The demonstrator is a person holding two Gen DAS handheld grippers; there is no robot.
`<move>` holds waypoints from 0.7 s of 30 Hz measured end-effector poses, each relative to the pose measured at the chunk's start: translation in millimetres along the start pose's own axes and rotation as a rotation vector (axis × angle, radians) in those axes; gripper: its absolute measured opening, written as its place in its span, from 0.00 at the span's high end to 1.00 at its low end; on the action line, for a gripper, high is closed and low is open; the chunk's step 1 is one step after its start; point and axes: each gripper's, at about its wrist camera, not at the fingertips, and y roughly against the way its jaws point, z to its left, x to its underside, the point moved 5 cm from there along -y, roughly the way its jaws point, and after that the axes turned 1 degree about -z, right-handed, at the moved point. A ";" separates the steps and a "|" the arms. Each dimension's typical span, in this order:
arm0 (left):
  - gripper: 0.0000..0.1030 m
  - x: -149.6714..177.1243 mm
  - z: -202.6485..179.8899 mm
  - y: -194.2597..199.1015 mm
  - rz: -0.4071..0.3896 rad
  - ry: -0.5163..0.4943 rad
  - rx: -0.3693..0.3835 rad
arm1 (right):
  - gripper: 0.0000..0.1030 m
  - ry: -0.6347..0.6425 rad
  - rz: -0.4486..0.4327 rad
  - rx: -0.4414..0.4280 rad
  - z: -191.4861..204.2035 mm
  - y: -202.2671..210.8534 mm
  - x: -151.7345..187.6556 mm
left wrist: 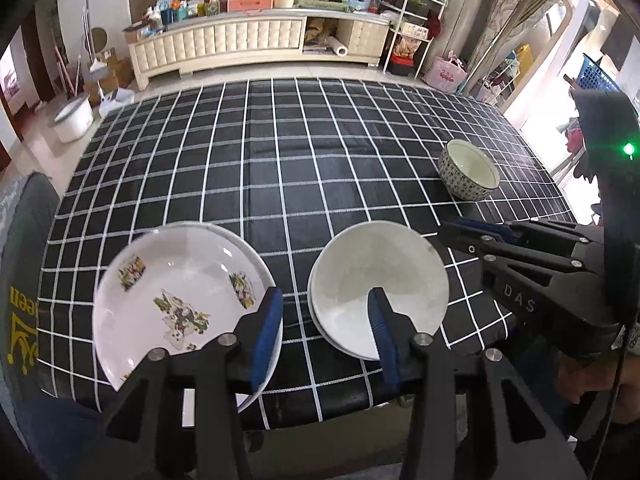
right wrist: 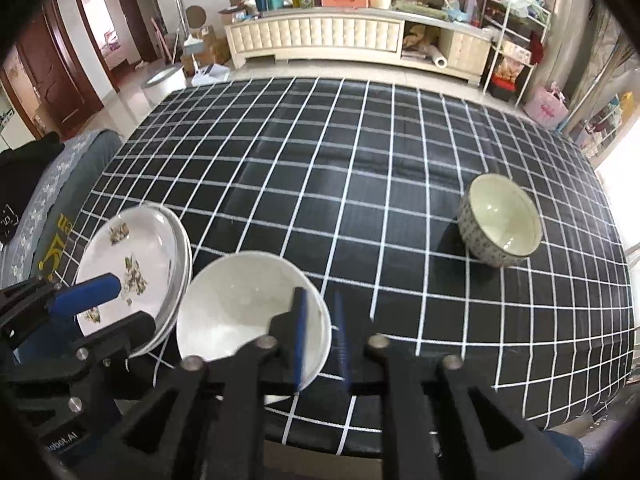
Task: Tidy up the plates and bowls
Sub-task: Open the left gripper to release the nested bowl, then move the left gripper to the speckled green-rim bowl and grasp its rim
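Two stacked white plates with flower prints [left wrist: 176,280] [right wrist: 136,248] lie at the near left of the black checked tablecloth [left wrist: 280,160]. Beside them sits a plain white bowl [left wrist: 380,264] [right wrist: 240,296], resting on a second white dish whose rim shows beneath. My left gripper [left wrist: 324,294] [right wrist: 135,302] is open, one finger above the plates' right edge and the other above the bowl. My right gripper [right wrist: 319,294] [left wrist: 448,229] straddles the bowl's right rim with a narrow gap, one finger inside and one outside. A patterned bowl [left wrist: 470,168] [right wrist: 500,220] stands alone at the right.
The table's near edge runs just under both grippers. A grey cushioned seat [left wrist: 24,280] is at the table's left. Beyond the far edge are a cream sideboard [left wrist: 256,40], a white pot on the floor [left wrist: 74,118] and a wire shelf rack [left wrist: 408,20].
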 end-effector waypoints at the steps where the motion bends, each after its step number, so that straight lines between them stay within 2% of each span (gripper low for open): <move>1: 0.60 -1.4 -1.3 3.6 -0.010 -0.004 -0.001 | 0.69 -0.001 -0.011 0.006 -0.5 2.8 -1.5; 6: 0.60 -8.5 -8.1 14.4 -0.029 -0.017 0.008 | 0.45 -0.005 -0.084 0.034 -7.6 25.5 -9.1; 9: 0.60 -15.0 -13.1 20.7 -0.056 -0.027 -0.002 | 0.39 -0.026 -0.122 0.035 -14.6 38.4 -12.8; 21: 0.60 -55.9 -48.0 30.6 -0.127 -0.056 0.007 | 0.30 -0.075 -0.205 0.052 -61.4 75.2 -23.1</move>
